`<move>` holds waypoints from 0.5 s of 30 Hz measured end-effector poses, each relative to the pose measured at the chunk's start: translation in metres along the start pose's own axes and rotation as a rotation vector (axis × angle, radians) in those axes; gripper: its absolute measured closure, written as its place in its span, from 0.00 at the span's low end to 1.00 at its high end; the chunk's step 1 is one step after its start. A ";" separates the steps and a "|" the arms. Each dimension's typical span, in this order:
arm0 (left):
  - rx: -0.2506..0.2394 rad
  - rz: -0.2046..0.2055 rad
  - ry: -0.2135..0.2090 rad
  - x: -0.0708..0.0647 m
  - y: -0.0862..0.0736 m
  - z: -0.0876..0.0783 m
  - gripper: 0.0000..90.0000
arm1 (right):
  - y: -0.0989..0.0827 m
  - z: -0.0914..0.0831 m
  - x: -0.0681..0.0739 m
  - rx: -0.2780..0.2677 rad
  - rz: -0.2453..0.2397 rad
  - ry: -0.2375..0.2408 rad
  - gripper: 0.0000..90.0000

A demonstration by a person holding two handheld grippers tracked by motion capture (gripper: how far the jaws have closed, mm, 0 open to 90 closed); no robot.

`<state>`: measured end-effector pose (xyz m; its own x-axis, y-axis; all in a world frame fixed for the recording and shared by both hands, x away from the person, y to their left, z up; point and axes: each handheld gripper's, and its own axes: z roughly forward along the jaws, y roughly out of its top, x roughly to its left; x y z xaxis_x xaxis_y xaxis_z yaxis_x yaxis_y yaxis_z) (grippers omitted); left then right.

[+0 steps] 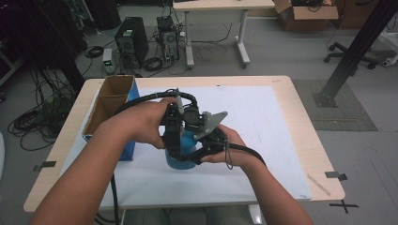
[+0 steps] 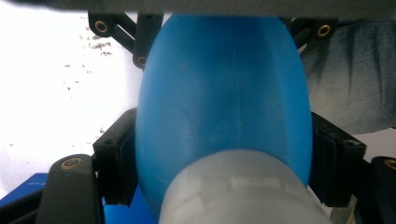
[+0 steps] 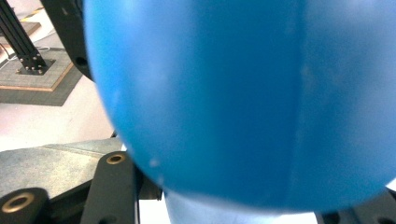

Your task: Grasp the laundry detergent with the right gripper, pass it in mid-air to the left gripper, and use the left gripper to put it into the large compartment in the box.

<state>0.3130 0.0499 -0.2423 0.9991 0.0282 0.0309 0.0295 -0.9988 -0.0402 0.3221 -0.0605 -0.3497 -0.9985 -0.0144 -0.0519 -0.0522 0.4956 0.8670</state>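
A blue plastic bottle (image 1: 180, 158) stands on the white mat near the table's front, held from two sides. My left gripper (image 1: 174, 146) reaches down over it from above. In the left gripper view its black pads (image 2: 122, 158) press on both sides of the blue bottle (image 2: 224, 102), just past the pale cap (image 2: 243, 191). My right gripper (image 1: 191, 157) comes in from the right, low on the body. In the right gripper view the blue bottle (image 3: 243, 93) sits tight between the jaws of my right gripper (image 3: 233, 207). The right gripper's fingers (image 2: 140, 42) clasp the bottle's far end.
An open cardboard box (image 1: 110, 101) with a blue outer side stands at the table's left, close to my left forearm. The white mat (image 1: 267, 126) covers most of the wooden table (image 1: 305, 117). Beyond the table are computers, cables and a black frame post (image 1: 354, 51).
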 end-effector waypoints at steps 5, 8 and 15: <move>0.001 0.003 -0.001 0.000 0.001 0.000 0.32 | 0.001 0.000 0.001 -0.001 0.001 0.001 0.51; -0.002 -0.007 -0.003 0.000 0.000 0.001 0.33 | 0.001 0.000 0.000 -0.004 -0.003 -0.002 0.51; -0.005 0.000 0.012 -0.001 0.000 0.000 0.42 | 0.001 -0.001 0.001 -0.007 -0.002 -0.002 0.51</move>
<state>0.3123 0.0494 -0.2420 0.9987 0.0282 0.0430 0.0297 -0.9989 -0.0351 0.3214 -0.0605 -0.3483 -0.9984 -0.0137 -0.0548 -0.0545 0.4898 0.8701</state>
